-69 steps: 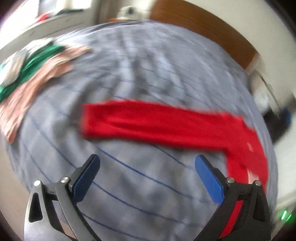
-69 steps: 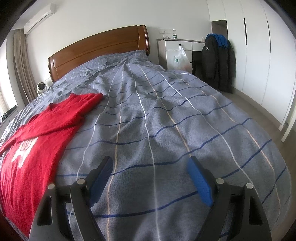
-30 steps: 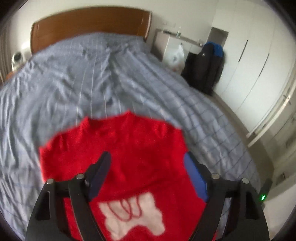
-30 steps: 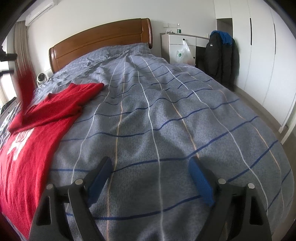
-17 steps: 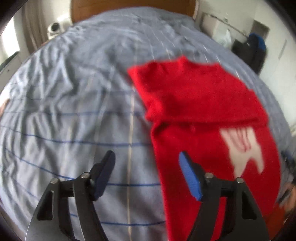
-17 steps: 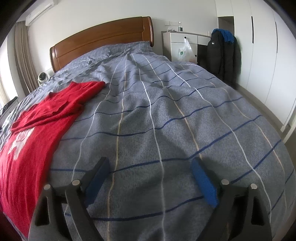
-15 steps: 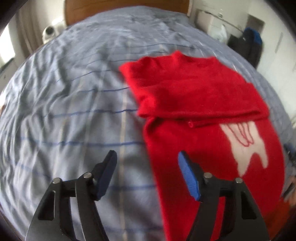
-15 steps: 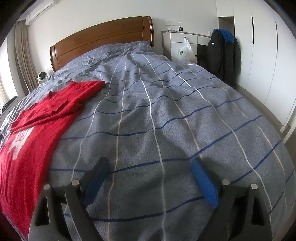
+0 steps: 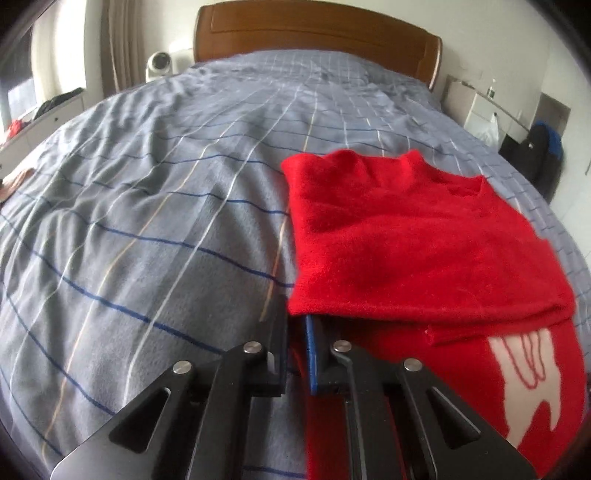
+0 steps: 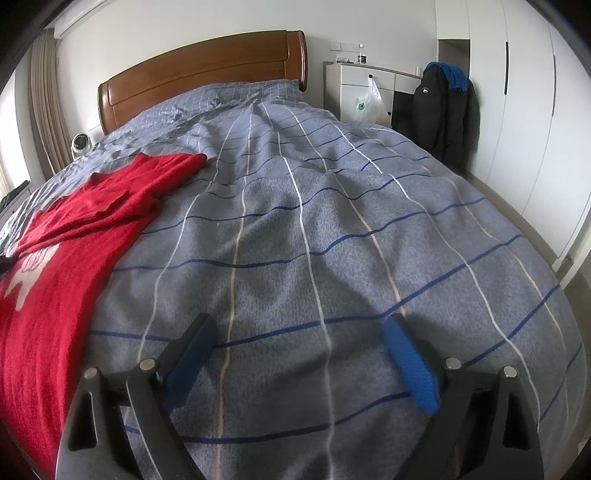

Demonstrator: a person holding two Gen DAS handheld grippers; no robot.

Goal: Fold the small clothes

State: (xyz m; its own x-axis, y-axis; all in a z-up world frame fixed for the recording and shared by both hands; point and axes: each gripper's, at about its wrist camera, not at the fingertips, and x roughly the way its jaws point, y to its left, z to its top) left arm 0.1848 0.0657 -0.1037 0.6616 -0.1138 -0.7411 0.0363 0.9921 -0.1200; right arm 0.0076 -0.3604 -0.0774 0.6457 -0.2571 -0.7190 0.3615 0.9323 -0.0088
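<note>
- My left gripper (image 9: 295, 332) has its 2 fingers (image 9: 312, 354) drawn nearly together at the left edge of the red sweater (image 9: 406, 251), just under the near corner of its folded-over part; red cloth shows in the narrow gap, so they look clamped on that edge.
- My right gripper (image 10: 297, 354) hangs low over the bed (image 10: 332, 221) with its 2 fingers (image 10: 410, 365) spread wide apart and nothing between them, only the grey striped duvet beneath.
- The red sweater lies flat on the duvet, its upper part folded down across the body, a white motif (image 9: 524, 376) showing below the fold. In the right wrist view it sits well off to the left (image 10: 55, 258) of my open fingers.
- Past the sweater the duvet runs up to a wooden headboard (image 9: 317, 33).
- Beside the headboard stands a white cabinet (image 10: 365, 85) with a plastic bag (image 10: 369, 103) hanging on it, and a dark jacket (image 10: 443, 110) hangs next to white wardrobe doors (image 10: 528, 110).
</note>
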